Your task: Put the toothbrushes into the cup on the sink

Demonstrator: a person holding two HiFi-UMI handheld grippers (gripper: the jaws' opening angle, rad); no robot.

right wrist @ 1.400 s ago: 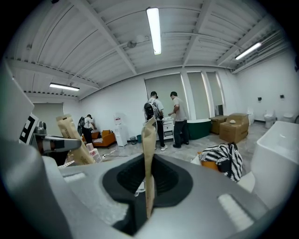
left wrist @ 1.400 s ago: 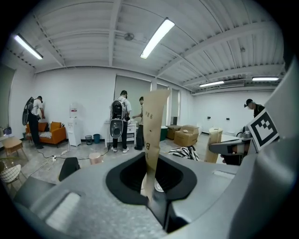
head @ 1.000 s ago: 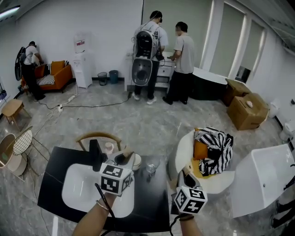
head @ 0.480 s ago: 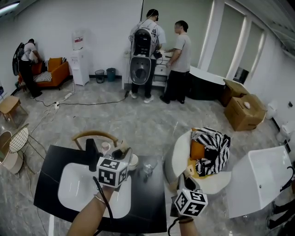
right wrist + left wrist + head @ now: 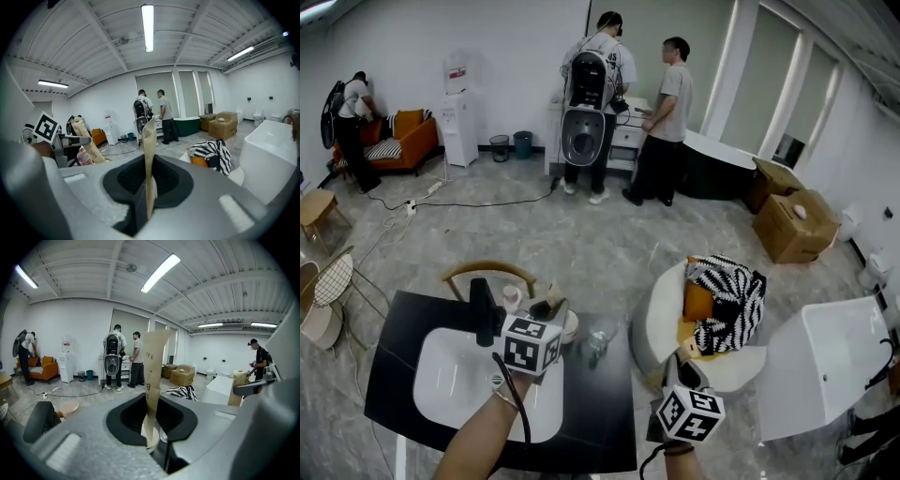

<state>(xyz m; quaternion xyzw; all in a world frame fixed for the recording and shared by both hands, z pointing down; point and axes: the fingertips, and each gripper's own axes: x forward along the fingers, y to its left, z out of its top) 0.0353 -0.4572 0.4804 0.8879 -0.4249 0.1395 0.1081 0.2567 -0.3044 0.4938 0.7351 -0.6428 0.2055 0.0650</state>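
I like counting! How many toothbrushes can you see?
2. One wrapped toothbrush in the left gripper, another toothbrush in the right gripper. More may be hidden.

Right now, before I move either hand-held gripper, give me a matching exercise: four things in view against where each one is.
Things:
1. left hand-held gripper
2. right hand-held gripper
3. striped cushion
4. black faucet

Places:
A. on the white chair
B. at the far edge of the basin
C. above the counter, close to the cup
D. off the counter's right side, near the chair

Pairs: 1-C, 2-D, 3-A, 4-B.
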